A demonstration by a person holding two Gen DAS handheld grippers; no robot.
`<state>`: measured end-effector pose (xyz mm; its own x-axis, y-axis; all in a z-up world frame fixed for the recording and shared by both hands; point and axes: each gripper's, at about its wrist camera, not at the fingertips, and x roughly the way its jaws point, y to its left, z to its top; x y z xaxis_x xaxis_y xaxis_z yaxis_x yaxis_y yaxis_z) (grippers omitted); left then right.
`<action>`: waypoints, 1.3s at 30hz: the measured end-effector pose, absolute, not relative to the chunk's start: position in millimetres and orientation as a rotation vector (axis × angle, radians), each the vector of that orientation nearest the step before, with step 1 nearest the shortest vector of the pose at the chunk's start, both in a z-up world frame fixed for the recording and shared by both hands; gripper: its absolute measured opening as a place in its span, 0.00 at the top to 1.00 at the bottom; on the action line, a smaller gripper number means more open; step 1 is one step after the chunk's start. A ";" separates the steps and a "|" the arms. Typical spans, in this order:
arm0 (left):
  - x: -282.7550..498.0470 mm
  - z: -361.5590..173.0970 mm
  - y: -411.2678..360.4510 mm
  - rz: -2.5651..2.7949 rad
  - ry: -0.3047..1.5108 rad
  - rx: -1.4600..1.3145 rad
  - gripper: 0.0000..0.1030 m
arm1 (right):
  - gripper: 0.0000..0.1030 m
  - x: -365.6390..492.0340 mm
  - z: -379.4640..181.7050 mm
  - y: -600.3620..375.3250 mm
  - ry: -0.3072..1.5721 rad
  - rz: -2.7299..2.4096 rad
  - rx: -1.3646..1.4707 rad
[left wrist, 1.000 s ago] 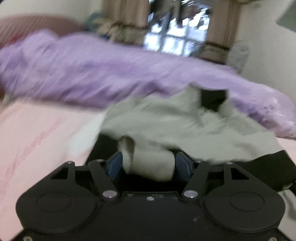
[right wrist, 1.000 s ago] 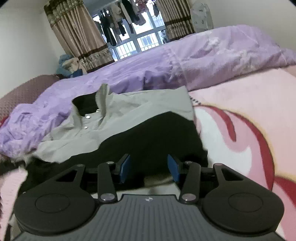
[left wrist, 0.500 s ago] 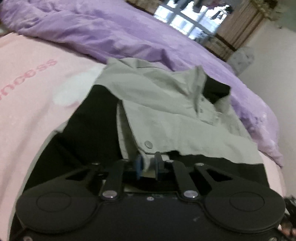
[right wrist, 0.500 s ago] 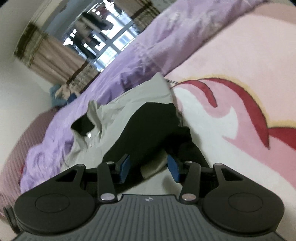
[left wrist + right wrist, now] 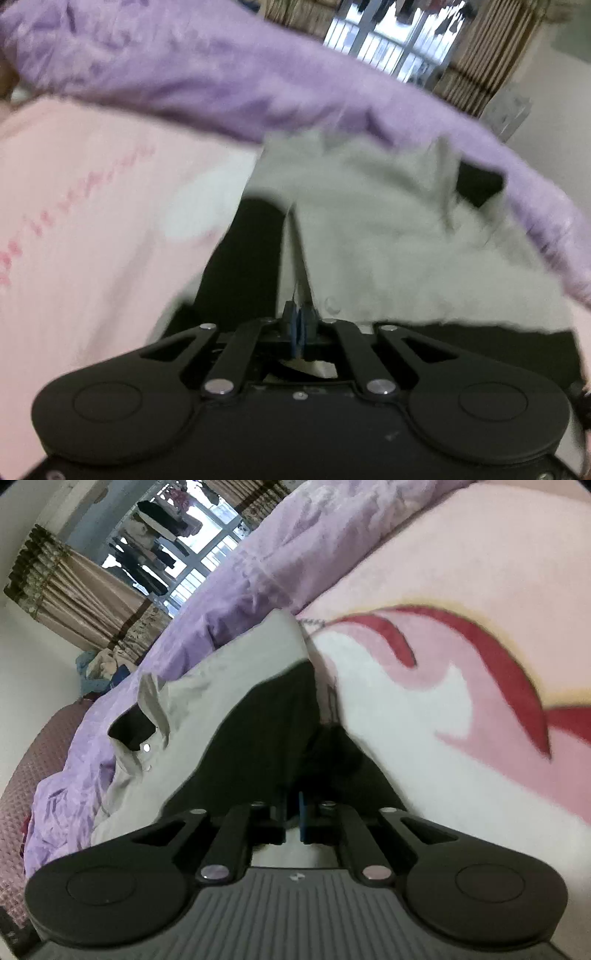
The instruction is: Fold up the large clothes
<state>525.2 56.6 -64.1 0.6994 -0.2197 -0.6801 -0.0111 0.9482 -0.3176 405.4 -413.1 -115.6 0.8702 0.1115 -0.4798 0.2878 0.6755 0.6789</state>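
A grey and black jacket (image 5: 388,229) lies on the pink blanket (image 5: 92,229), collar toward the purple duvet. My left gripper (image 5: 298,321) is shut on the jacket's grey front edge near a snap button. In the right wrist view the same jacket (image 5: 229,709) shows grey above and black below. My right gripper (image 5: 292,816) is shut on the black lower part of the jacket at its right side.
A purple duvet (image 5: 258,576) is bunched behind the jacket. The pink blanket with a red and white pattern (image 5: 461,686) spreads to the right. Curtains and a window (image 5: 155,561) stand beyond the bed. A maroon headboard (image 5: 40,760) is at the far left.
My right gripper has closed from open onto the black part of the jacket. My left gripper closed on the grey edge and keeps hold; its view is blurred by motion.
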 end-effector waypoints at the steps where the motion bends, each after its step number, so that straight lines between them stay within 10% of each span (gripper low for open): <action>1: 523.1 -67.5 58.5 -0.127 0.775 -0.311 0.93 | 0.95 404.3 -115.2 -412.0 0.511 -0.099 0.817; 5: 513.2 -47.2 64.7 -0.102 0.742 -0.260 0.73 | 0.65 398.0 -94.4 -405.5 0.562 -0.129 0.739; 13: 499.0 13.5 34.8 -0.193 0.573 -0.181 0.73 | 0.65 391.3 -19.6 -348.3 0.380 -0.134 0.338; 24: 532.8 -63.2 -14.0 -0.208 0.697 -0.008 0.69 | 0.76 457.2 -82.1 -344.5 0.556 -0.202 0.241; 39: 581.4 -32.9 -38.9 -0.218 0.662 0.055 0.64 | 0.70 505.9 -49.2 -348.7 0.450 -0.173 0.227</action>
<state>581.4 -38.9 -32.9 0.7667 -0.1834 -0.6153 0.2181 0.9757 -0.0190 505.9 -348.7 -49.2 0.8867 -0.1150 -0.4478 0.2146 0.9602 0.1785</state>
